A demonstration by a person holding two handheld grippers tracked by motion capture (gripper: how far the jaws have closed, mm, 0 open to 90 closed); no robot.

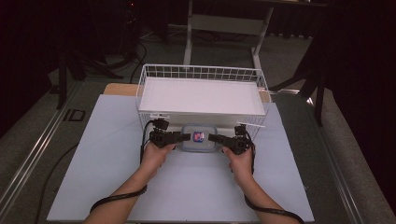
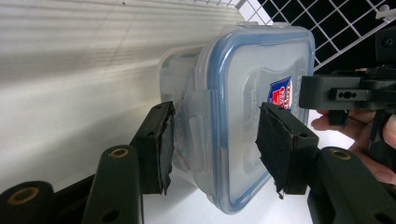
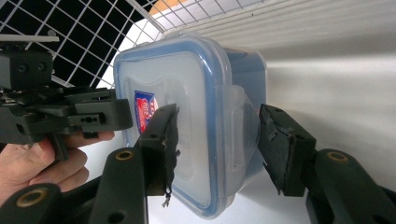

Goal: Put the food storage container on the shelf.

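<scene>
Hands: we count two, each with one claw, left claw point(image 1: 183, 137) and right claw point(image 1: 214, 138).
Left claw: we see it clamped across one latch end of the container point(image 2: 252, 112).
Right claw: clamped across the opposite end.
Container: one, clear with a blue-rimmed lid, on the surface point(image 1: 107, 154) just before the wire basket point(image 1: 201, 72).
Basket: one.

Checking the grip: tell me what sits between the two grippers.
The lidded box sits between the left gripper and right gripper, one at each end; the high view shows it.
</scene>
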